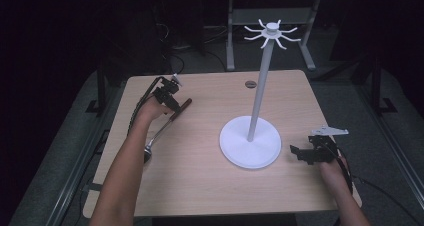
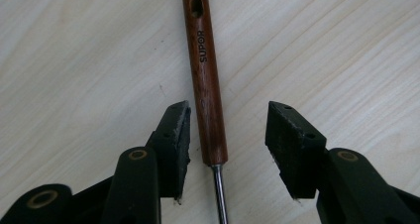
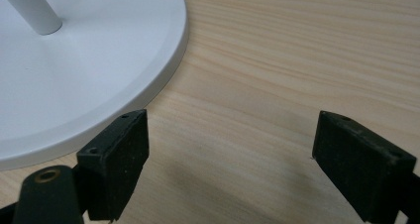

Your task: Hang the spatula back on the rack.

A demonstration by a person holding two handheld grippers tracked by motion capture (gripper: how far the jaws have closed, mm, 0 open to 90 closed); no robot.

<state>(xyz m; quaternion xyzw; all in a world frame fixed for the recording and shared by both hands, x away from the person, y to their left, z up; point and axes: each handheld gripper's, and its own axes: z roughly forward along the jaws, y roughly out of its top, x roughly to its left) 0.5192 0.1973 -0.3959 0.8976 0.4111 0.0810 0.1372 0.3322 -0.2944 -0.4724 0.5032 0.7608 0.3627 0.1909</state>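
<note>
Wooden ladle handle point(image 2: 205, 80) between parted left tool point(image 2: 228, 135), right tool point(image 3: 230, 149) parted, round white stand base point(image 3: 99, 85).

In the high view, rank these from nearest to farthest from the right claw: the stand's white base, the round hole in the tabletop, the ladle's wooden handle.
Measured from the right claw at the table's right edge:
1. Stand's white base, just to its left, near the table's middle.
2. Round hole, far side of the table, behind the stand.
3. Ladle's wooden handle, across the table, between the left claw's jaws.

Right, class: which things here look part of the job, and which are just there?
Likely in the job:
left tool, open around the ladle's wooden handle
white hook stand

Just there:
right tool, open
table
</note>
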